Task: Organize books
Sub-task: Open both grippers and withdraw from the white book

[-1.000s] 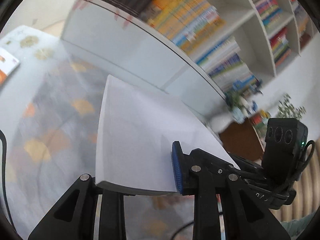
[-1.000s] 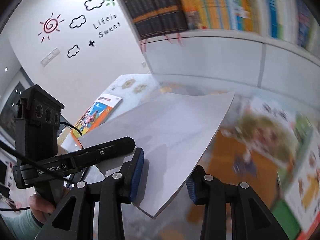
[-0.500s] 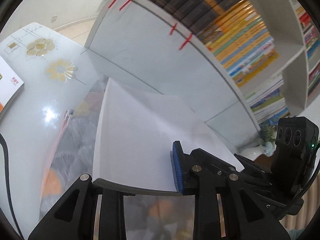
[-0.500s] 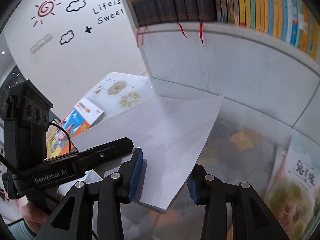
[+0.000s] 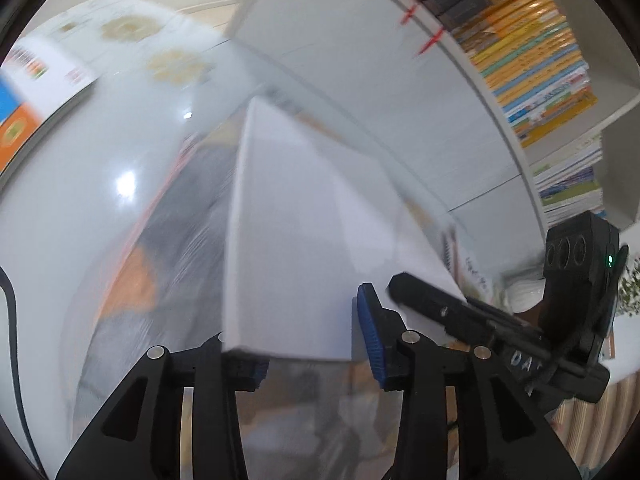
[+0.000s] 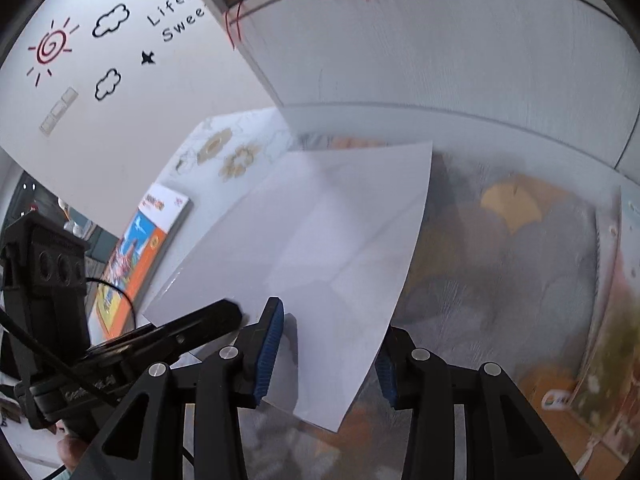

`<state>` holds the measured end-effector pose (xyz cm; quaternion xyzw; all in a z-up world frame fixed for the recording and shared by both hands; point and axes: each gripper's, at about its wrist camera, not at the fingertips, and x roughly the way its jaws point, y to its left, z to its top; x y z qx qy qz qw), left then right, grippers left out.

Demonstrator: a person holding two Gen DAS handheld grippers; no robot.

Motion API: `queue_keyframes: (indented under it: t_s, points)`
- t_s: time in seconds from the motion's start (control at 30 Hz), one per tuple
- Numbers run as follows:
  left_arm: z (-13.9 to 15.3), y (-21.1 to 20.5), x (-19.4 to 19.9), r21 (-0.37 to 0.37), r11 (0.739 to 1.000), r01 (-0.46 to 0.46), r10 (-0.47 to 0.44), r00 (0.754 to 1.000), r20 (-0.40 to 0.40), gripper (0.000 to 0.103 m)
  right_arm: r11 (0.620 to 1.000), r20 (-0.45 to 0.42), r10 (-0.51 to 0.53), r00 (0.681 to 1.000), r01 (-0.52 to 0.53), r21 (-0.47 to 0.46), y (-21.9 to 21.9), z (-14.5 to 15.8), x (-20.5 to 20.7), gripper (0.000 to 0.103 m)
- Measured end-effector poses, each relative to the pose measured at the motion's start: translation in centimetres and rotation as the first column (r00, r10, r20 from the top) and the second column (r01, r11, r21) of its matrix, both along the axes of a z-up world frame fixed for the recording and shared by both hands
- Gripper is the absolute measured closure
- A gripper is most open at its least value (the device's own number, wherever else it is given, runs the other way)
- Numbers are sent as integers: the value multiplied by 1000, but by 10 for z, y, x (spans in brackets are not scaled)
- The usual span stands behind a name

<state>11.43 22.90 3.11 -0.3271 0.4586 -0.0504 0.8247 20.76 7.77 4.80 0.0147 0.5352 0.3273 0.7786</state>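
Both grippers carry a white-backed thin book (image 6: 320,240) over the glossy white table (image 5: 100,128). The left gripper (image 5: 308,344) is opening, right pad clear of the book; the right gripper (image 6: 326,354) straddles the book's corner, grip uncertain. An orange picture book (image 6: 136,256) lies at the table's left edge, a grey-and-orange book (image 6: 500,248) beneath.

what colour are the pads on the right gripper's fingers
Blue, ribbed pads on black fingers, clearest in the right wrist view.

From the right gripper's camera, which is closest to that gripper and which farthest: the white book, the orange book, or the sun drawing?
1. White book: between the right gripper fingers.
2. Orange book: left, on the table.
3. Sun drawing: upper left, on the wall.
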Motion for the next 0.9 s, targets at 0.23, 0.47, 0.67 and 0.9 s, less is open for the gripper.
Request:
queue_keyframes:
  t_s: [0.23,0.47,0.67,0.9]
  points:
    - [-12,17,-34,51,995,-89,92,993,-70,69,1000,-126,17,992,-20,-24,4,-26,-17,60]
    - [-8,32,-17,94,991,-99,107,990,-88,69,995,-130,14,991,-27,-93,9,-28,-48,59]
    - [21,26,-52,242,963,-115,137,988,-74,69,998,-182,25,983,-35,-51,-36,-20,-100,55]
    - [36,-66,-70,171,972,161,-154,987,-52,65,995,-217,-83,973,70,-67,-131,-26,-184,52]
